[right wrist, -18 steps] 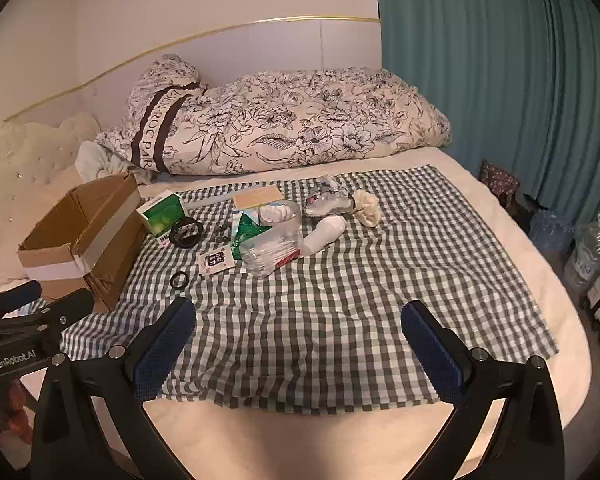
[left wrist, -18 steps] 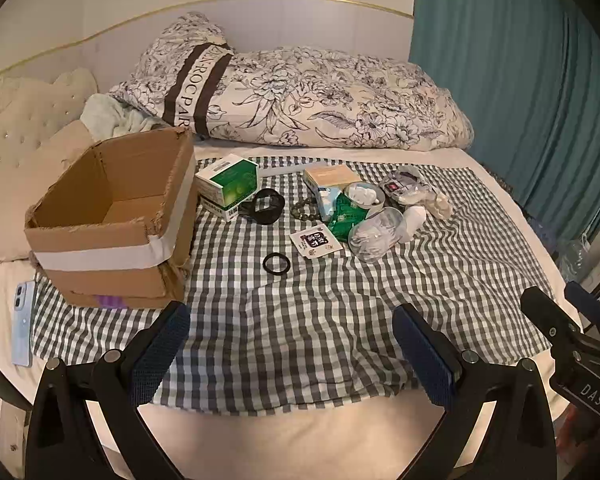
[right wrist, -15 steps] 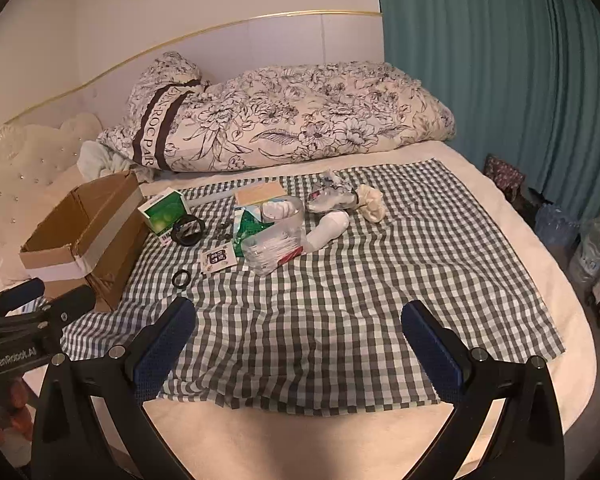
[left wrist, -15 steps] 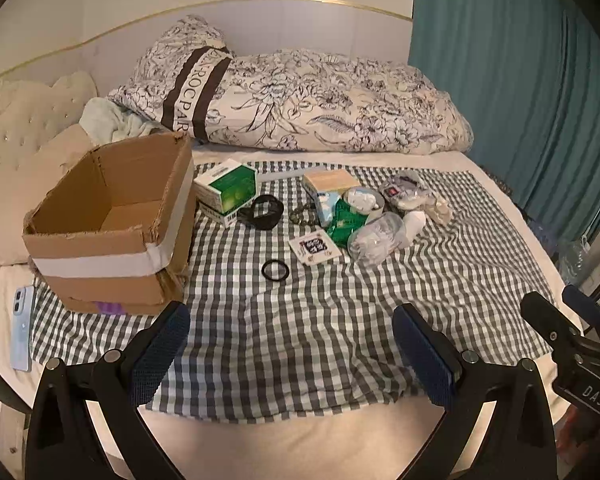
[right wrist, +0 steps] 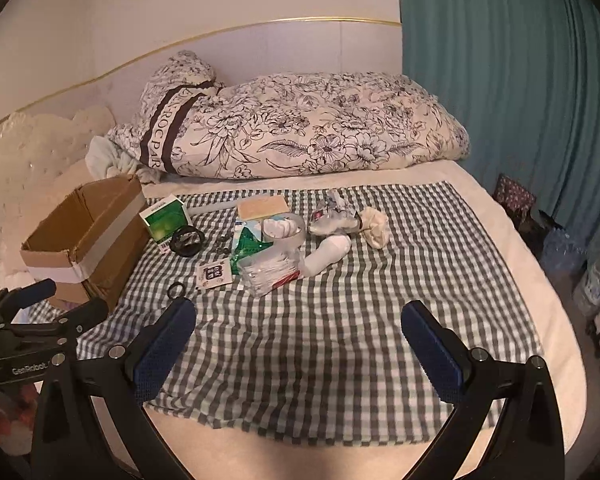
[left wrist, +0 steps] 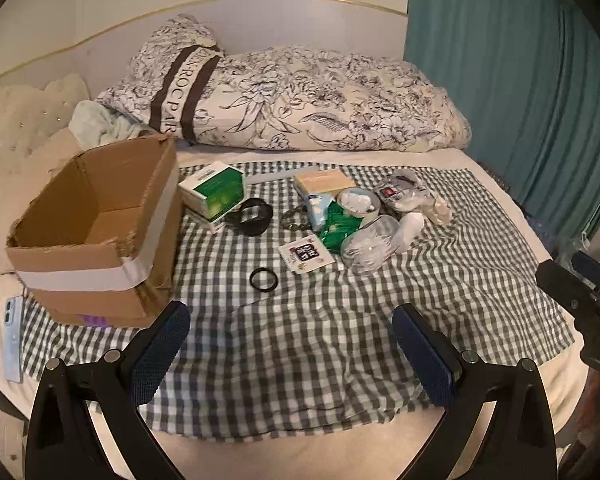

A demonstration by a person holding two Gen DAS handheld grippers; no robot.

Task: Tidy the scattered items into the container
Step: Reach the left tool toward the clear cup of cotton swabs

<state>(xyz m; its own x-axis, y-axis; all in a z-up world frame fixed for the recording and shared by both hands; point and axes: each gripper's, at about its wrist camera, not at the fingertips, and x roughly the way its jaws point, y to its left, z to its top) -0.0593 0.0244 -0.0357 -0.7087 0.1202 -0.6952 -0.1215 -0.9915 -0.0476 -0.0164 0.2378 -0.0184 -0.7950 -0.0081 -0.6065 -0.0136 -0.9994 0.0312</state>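
An open cardboard box [left wrist: 96,224] stands on the left of a checked cloth [left wrist: 320,320] on a bed; it also shows in the right wrist view [right wrist: 84,236]. Scattered beyond it lie a green-and-white carton [left wrist: 214,192], a black strap [left wrist: 252,216], a black ring [left wrist: 263,279], a printed card [left wrist: 306,255], a clear tub of cotton swabs [right wrist: 270,270], a white bottle [right wrist: 326,254] and a cream scrunchie [right wrist: 376,226]. My left gripper [left wrist: 290,350] is open and empty above the cloth's near edge. My right gripper [right wrist: 298,348] is open and empty, to its right.
A floral duvet [left wrist: 300,96] lies along the headboard. A teal curtain [left wrist: 520,80] hangs on the right. A phone [left wrist: 12,340] lies left of the box. Water bottles [right wrist: 596,272] stand on the floor at right.
Both grippers have moved slightly forward toward the items, which now sit a little lower and larger in view. Nothing on the cloth has moved.
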